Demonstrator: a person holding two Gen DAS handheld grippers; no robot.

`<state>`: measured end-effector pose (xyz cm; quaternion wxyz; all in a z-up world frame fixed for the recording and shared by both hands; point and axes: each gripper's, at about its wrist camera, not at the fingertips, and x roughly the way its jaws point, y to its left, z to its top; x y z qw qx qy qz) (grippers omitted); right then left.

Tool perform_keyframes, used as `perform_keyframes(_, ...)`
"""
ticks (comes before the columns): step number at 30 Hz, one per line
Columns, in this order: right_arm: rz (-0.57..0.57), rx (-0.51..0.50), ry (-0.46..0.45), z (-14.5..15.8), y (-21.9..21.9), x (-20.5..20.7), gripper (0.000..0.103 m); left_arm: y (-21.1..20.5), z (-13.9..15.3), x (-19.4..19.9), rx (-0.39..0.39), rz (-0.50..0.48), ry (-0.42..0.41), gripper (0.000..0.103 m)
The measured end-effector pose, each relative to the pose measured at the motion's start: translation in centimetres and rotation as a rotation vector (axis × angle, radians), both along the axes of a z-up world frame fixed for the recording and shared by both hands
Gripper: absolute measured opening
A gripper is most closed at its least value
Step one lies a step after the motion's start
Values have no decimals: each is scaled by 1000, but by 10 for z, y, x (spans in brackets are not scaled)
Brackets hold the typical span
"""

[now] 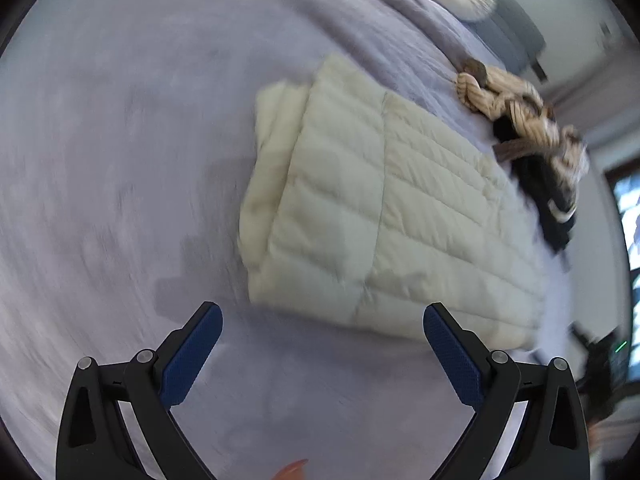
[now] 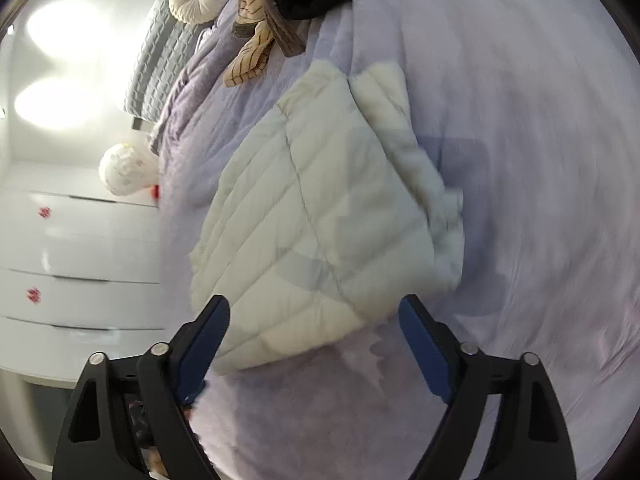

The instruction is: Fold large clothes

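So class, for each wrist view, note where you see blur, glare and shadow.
Left wrist view: motion blur smears the lilac bedspread and cream puffer jacket; the left hand-held gripper stays sharp. Right wrist view: glare blooms on the white wall, and gripper shadows fall across the jacket.

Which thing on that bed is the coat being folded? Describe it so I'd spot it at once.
Start from the big bed under its lilac cover. In its middle lies the cream quilted puffer coat, folded into a thick rectangle. The heap of clothes towards the bed's edge is striped tan and black and crumpled; the coat alone is pale, padded and neatly squared.
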<state>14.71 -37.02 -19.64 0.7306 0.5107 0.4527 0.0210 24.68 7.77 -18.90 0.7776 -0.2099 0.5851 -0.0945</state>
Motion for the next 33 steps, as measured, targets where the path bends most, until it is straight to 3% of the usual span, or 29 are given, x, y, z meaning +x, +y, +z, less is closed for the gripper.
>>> perform_keyframes(1, -6, 21, 2, -5, 2, -5, 103, 3, -6, -4, -35, 24, 23, 101)
perform_keyframes(7, -50, 150, 40, -46, 16, -14, 103, 2, -44, -4, -186, 73, 75, 101)
perform_keyframes(10, -67, 190, 26, -59, 17, -5, 103, 1, -53, 6, -258, 115, 61, 101)
perform_keyframes(21, -131, 344, -66, -89, 15, 42, 103, 11, -71, 51, -263, 257, -8, 101)
perform_keyframes(25, -158, 385, -79, -99, 12, 48, 102, 8, -75, 65, -263, 258, -28, 97)
perform_keyframes(26, -165, 390, -72, -101, 12, 48, 100, 7, -73, 67, -260, 250, -36, 91)
perform_keyframes(27, -172, 396, -63, -103, 13, 48, 97, 6, -72, 70, -254, 233, -42, 78)
perform_keyframes(29, -179, 404, -28, -109, 14, 47, 58, 5, -68, 73, -277, 197, -56, 57)
perform_keyframes(30, -186, 430, -8, -115, 15, 46, 53, 5, -66, 74, -292, 176, -68, 45)
perform_keyframes(31, -199, 454, -13, -117, 15, 44, 46, 3, -61, 76, -297, 148, -83, 37)
perform_keyframes(33, -210, 488, -35, -119, 15, 41, 35, 3, -51, 76, -295, 108, -110, 32)
